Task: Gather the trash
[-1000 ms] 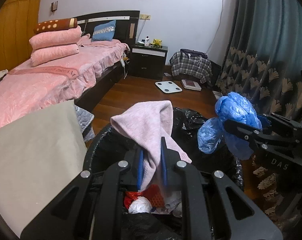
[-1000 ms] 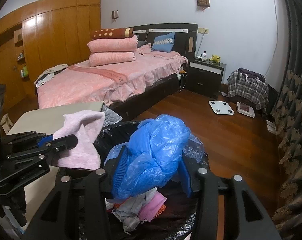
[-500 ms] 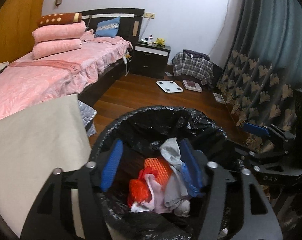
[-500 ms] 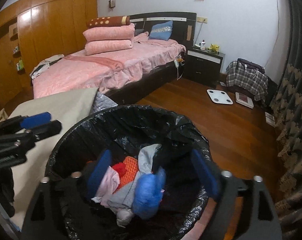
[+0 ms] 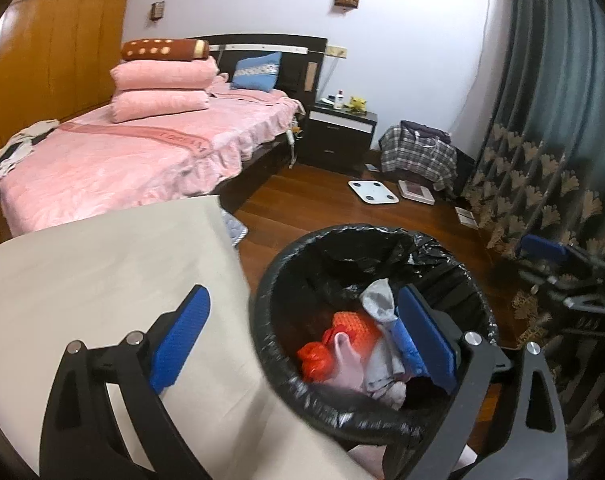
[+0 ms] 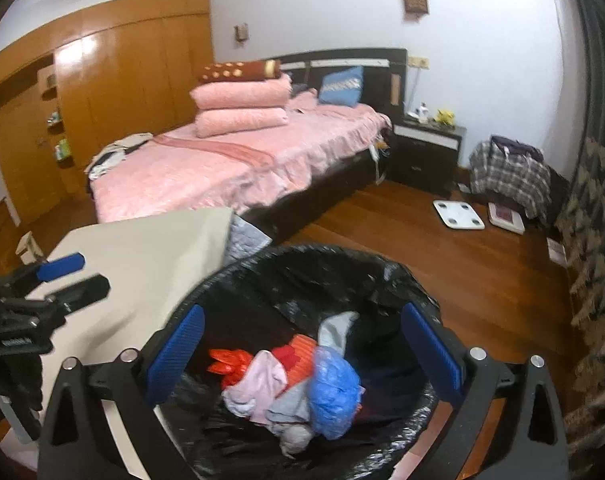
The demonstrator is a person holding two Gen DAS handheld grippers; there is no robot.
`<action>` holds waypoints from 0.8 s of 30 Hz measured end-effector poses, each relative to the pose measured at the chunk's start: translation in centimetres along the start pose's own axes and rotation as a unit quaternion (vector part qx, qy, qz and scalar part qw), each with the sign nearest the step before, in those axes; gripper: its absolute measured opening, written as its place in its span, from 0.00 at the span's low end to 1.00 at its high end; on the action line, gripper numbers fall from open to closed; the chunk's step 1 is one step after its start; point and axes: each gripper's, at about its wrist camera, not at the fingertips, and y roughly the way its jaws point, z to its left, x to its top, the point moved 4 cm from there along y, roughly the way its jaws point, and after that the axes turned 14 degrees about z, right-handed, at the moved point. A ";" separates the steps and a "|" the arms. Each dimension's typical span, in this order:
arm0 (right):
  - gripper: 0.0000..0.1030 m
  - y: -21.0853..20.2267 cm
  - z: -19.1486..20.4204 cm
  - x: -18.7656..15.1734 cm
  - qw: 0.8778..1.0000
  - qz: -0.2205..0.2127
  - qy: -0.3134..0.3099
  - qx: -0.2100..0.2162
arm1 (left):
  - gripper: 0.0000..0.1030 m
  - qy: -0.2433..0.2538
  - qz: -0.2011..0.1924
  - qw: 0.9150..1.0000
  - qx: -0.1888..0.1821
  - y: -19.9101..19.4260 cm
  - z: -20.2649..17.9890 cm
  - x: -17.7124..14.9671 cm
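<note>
A round bin with a black liner (image 5: 342, 236) (image 6: 302, 256) stands on the wood floor beside a beige table. Inside lie a pink cloth (image 6: 258, 384) (image 5: 344, 364), a blue plastic bag (image 6: 334, 384) (image 5: 410, 348), an orange-red piece (image 6: 298, 356) (image 5: 350, 332) and a grey rag (image 5: 378, 300). My left gripper (image 5: 302, 336) is open and empty, straddling the bin's left rim. My right gripper (image 6: 302, 348) is open and empty above the bin. The left gripper also shows in the right wrist view (image 6: 70, 276), and the right gripper in the left wrist view (image 5: 558, 260).
The beige table (image 5: 102, 272) (image 6: 142, 256) is left of the bin. A pink bed (image 5: 122, 160), a dark nightstand (image 5: 342, 136), a plaid bag (image 5: 418, 152), a white scale (image 5: 372, 192) and patterned curtains (image 5: 542, 160) stand beyond.
Both grippers opened and let go: the pink cloth and the blue bag dropped into the bin. Both grippers then rose and drew back; the left shifted left over the table edge.
</note>
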 end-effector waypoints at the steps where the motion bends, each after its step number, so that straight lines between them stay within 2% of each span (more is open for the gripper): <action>1: 0.94 -0.4 0.5 0.0 1.000 -0.003 -0.002 0.003 | 0.90 -0.002 0.000 1.000 0.003 -0.4 0.2 -0.3; 11: 0.94 -3.7 4.5 0.1 0.999 -0.026 -0.023 0.026 | 0.90 -0.025 -0.028 0.998 0.041 -5.5 1.7 -1.7; 24: 0.94 -7.2 7.9 -0.2 0.997 -0.053 -0.049 0.039 | 0.90 -0.033 -0.067 0.995 0.064 -11.1 1.4 -2.3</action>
